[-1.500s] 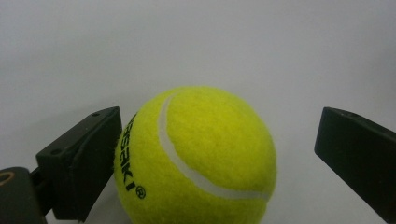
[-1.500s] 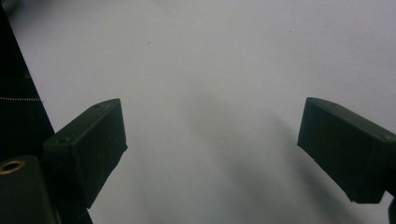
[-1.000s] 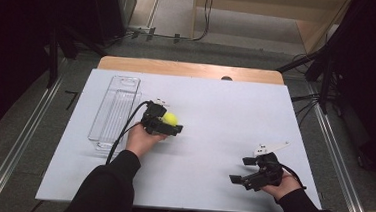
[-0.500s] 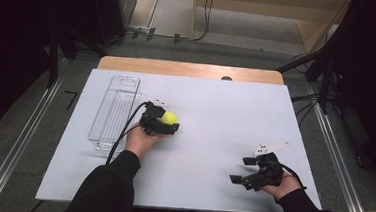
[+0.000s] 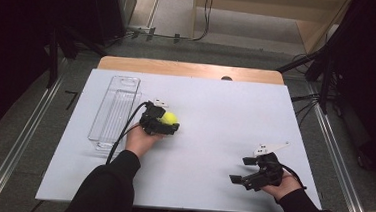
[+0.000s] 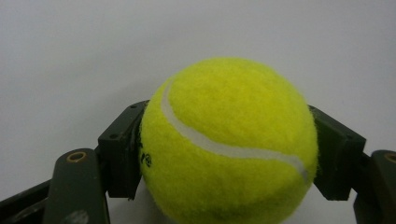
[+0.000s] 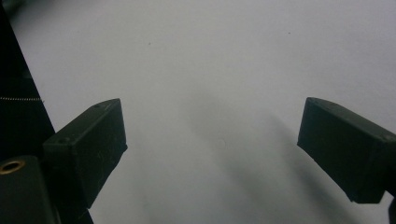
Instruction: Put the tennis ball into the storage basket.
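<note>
1. The left gripper [image 5: 167, 126] sits near the middle-left of the white table [image 5: 225, 113], and its jaws have just been closing: they now press on both sides of the tennis ball [image 5: 169, 117].
2. In the left gripper view the tennis ball [image 6: 229, 142] is right up close, yellow felt with a white seam curving across it, and a black pad [image 6: 122, 149] hugs each flank.
3. The ball looks to be resting on the table, not yet lifted, just to the right of the clear plastic bin [image 5: 115, 112], which stands long and narrow near the table's left edge.
4. How will it handle? Likely light, springy and a little fuzzy, so the felt should give the pads good friction; it is round, though, so an off-centre pinch could squirt it out.
5. The hold looks sound: the pads sit about at the ball's widest line, opposite each other, which is where to take it. A firm squeeze should do no harm, since a ball like this gives and recovers.
6. Over at the near right, the right gripper [image 5: 244, 171] hovers low over bare table, well apart from the ball.
7. The right gripper view confirms it: the two black jaws stand wide apart with nothing between them but white surface.
</note>
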`<state>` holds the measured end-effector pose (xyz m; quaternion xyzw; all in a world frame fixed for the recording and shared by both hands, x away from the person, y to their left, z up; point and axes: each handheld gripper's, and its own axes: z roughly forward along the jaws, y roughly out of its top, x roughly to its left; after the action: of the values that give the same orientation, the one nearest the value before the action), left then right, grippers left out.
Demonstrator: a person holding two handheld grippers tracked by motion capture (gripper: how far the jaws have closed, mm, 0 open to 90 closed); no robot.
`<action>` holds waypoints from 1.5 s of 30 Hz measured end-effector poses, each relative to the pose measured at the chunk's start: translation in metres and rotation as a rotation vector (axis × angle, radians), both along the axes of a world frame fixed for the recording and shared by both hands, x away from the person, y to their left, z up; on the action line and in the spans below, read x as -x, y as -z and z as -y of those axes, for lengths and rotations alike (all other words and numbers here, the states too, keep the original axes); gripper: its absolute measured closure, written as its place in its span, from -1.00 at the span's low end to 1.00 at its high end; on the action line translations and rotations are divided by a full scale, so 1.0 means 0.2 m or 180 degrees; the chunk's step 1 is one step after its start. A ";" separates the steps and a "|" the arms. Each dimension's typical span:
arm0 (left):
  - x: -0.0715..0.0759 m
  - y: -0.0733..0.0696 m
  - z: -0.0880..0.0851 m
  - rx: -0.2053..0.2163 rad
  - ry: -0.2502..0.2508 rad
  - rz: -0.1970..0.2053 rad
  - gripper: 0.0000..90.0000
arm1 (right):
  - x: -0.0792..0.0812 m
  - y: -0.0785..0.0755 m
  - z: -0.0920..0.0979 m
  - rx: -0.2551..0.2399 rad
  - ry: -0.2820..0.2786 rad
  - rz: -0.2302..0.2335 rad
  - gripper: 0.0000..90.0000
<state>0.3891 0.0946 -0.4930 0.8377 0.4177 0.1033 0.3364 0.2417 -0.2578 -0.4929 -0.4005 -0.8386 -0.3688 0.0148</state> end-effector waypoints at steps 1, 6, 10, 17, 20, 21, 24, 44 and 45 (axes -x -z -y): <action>0.00 0.00 0.00 0.0001 -0.0002 -0.0004 -0.41 | 0.00 0.00 0.00 0.0001 0.0001 -0.0001 -0.86; 0.00 0.00 0.00 0.0022 0.0001 -0.0023 -0.41 | 0.00 0.00 0.00 -0.0001 -0.0001 0.0000 -0.86; 0.00 -0.01 0.00 0.0069 0.0014 -0.0036 -0.41 | 0.00 0.00 0.00 -0.0002 0.0000 0.0000 -0.86; 0.02 -0.06 0.01 0.0149 0.0074 -0.0048 -0.41 | 0.00 0.00 0.00 -0.0003 -0.0001 0.0001 -0.86; 0.02 -0.07 0.01 0.0169 0.0088 -0.0056 -0.41 | 0.00 0.00 0.00 -0.0001 -0.0001 0.0002 -0.86; 0.03 -0.08 0.01 0.0175 0.0096 -0.0057 -0.41 | 0.00 0.00 0.00 0.0000 -0.0003 0.0003 -0.86; 0.04 -0.10 0.02 0.0179 0.0144 -0.0001 -0.41 | 0.00 0.00 0.00 0.0000 -0.0001 0.0001 -0.86; 0.09 -0.29 0.03 0.0178 0.0371 -0.0277 -0.41 | 0.00 0.00 0.00 -0.0005 -0.0004 0.0005 -0.86; 0.09 -0.30 0.03 0.0217 0.0380 -0.0292 -0.41 | 0.00 0.00 0.00 -0.0004 -0.0004 0.0004 -0.86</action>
<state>0.3704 0.0893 -0.4322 0.8530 0.3853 0.0303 0.3508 0.2416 -0.2577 -0.4924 -0.3997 -0.8387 -0.3697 0.0148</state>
